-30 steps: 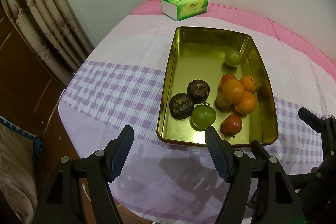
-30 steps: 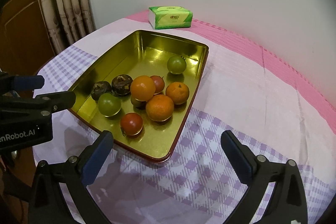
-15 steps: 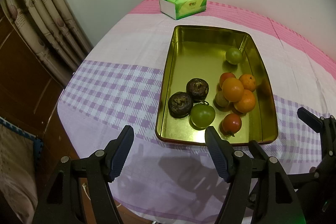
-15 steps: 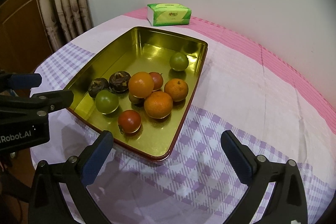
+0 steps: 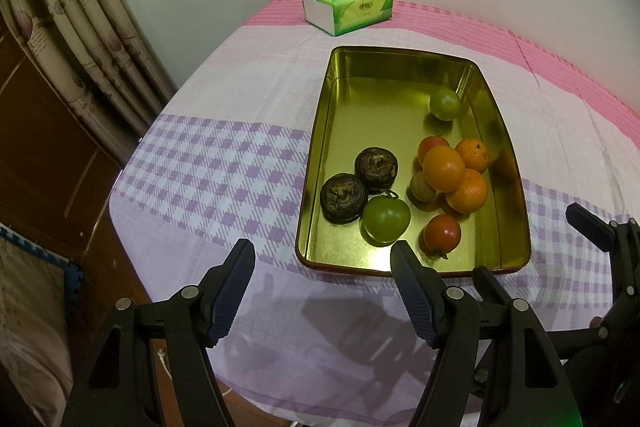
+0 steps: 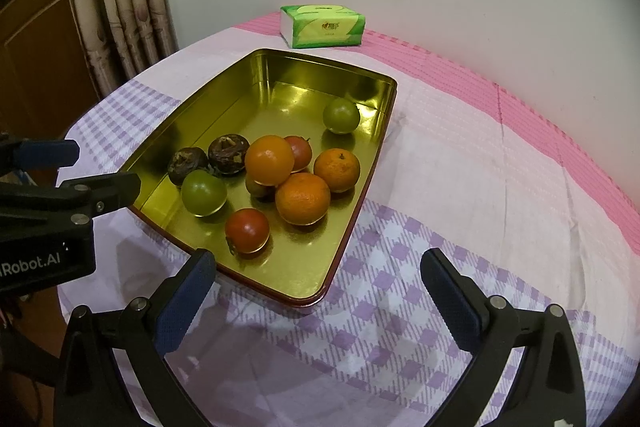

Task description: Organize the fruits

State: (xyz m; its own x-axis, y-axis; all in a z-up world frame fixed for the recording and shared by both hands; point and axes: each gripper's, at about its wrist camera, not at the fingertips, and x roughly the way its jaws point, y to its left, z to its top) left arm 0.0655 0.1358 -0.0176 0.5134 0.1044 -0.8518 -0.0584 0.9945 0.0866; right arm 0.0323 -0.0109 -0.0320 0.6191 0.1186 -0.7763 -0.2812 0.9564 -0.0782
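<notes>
**Fruit heaped in the gold tin, both grippers waiting empty**

The fruit all sits inside the gold tin [image 5: 320,155], crowded toward its near end. Three oranges [image 6: 303,197] press together in a cluster, one perched on top of the others, with a red tomato [image 6: 298,151] and a small brownish fruit [image 5: 422,187] wedged against them. Two dark wrinkled fruits [image 5: 344,199] lie touching near the tin's left wall, a large green tomato [image 5: 386,219] just beside them, and another red tomato [image 5: 442,233] nearest the front rim. A lone green fruit [image 5: 445,103] rests well apart toward the far end.

The left gripper [image 5: 322,291] hovers before the tin's near rim, jaws spread wide and holding nothing. The right gripper [image 6: 318,297] hangs over the checked tablecloth [image 6: 440,227] at the near right corner, likewise wide apart and empty. A green tissue pack [image 5: 347,7] lies beyond the tin.

The likely trouble is the pile: lifting a lower orange would probably send the top one rolling. Round, smooth skins may also slip from the pads, and squeezing a tomato too firmly could split it. The light tin might slide on the cloth if nudged.
</notes>
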